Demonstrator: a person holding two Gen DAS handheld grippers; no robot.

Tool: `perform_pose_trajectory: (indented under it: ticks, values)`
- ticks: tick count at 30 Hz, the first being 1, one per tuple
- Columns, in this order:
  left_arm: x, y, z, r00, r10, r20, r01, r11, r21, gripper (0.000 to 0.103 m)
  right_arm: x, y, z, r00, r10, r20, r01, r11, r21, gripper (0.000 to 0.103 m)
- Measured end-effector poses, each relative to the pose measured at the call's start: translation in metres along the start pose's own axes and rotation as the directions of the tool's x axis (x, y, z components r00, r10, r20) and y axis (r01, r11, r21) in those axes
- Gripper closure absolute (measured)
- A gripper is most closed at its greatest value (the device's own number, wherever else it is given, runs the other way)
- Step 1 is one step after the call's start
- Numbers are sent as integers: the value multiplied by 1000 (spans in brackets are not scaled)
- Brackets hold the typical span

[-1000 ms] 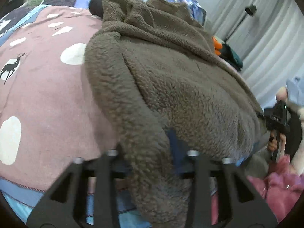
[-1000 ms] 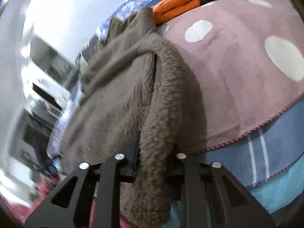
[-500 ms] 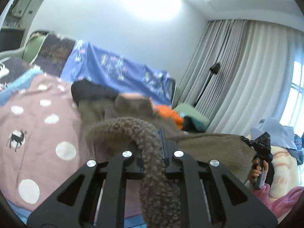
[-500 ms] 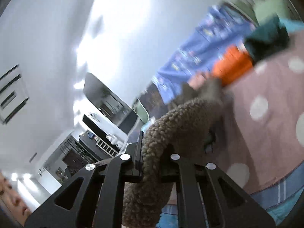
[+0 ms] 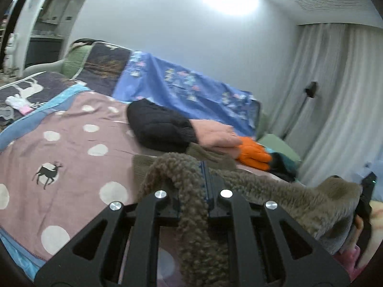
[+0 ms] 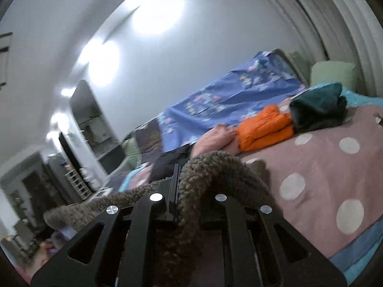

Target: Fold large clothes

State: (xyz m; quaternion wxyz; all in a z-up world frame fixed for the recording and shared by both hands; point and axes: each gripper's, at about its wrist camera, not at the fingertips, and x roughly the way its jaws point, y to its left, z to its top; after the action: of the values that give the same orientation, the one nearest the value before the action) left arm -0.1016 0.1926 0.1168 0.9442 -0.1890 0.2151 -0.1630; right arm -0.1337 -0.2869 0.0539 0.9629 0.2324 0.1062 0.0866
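A brown fleece garment (image 5: 275,191) is lifted above the bed, stretched between my two grippers. My left gripper (image 5: 194,186) is shut on one fold of its edge, and the fleece drapes down over the fingers. In the right wrist view my right gripper (image 6: 189,189) is shut on another fold of the brown fleece garment (image 6: 215,167). In the left wrist view the right gripper (image 5: 367,184) shows at the far right, at the end of the taut fleece. The lower part of the garment hangs out of sight below both cameras.
The bed wears a pink dotted blanket (image 5: 71,157) with a deer print. Folded clothes lie along its far side: a black one (image 5: 155,124), a pink one (image 5: 213,134), an orange one (image 6: 263,126), a dark teal one (image 6: 318,107). A blue sheet (image 5: 186,88) covers the headboard; curtains (image 5: 335,95) hang at the right.
Both grippers have risen and tipped up toward level, lifting the fleece off the bed. The garment, which lay spread before the cameras, is now stretched in the air between them.
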Motion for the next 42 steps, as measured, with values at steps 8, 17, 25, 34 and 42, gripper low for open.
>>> perform_pose_trajectory:
  ticks: [8,17,25,34,42]
  values:
    - [88,14,33,991,135,-17,-136,990,-37,91,100,-16,17,986,-158,46,161,984,-70,92]
    - [246,55,-15,897,411,-165,-385,908,165,87,262,-113,-38,889,-346,-301,350,936,-43,90]
    - [255,88,-25,925,302,-231,-307,952,16,86,265,-129,-33,902,-272,-337,298,954,29,86]
    - [191,80,-6,977,134,-167,-152,983,-100,52,181,-92,-1,945,-215,-246,214,976,-29,24]
    - [132,43,6,996,42,-75,-44,999,-15,54,153,-44,-22,930,-255,-265,177,942,-286,26]
